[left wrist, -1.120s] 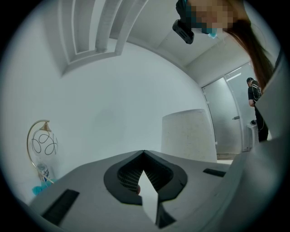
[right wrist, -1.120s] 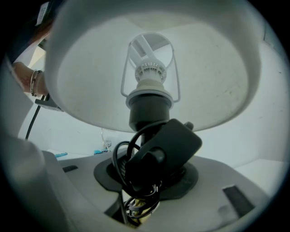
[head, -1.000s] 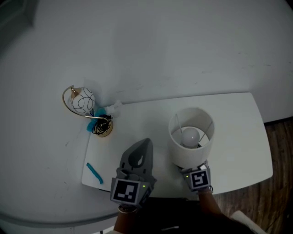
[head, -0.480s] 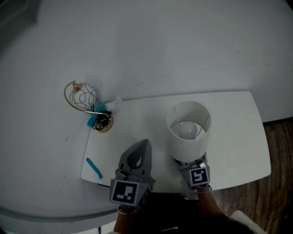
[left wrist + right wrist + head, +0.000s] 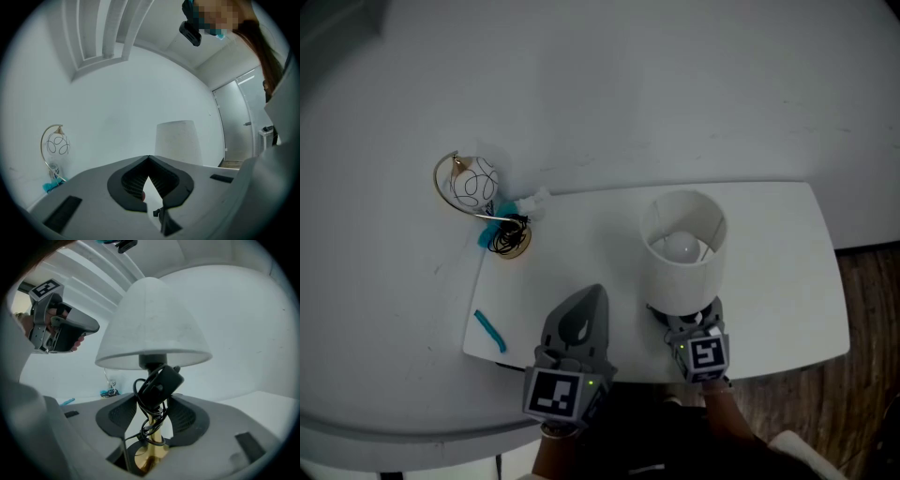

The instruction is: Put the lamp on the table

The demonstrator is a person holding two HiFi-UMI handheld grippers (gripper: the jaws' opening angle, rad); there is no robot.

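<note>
While the lamp [image 5: 684, 272] stands central, a wire ornament [image 5: 473, 187] sits far left.

Lamp [image 5: 682, 267] on the table [image 5: 787, 281], right of centre — wire ornament [image 5: 475, 197] at its far-left corner

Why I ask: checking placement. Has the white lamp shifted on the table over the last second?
Yes, slightly: the lamp now stands nearer the far edge of the table in the head view.
</note>
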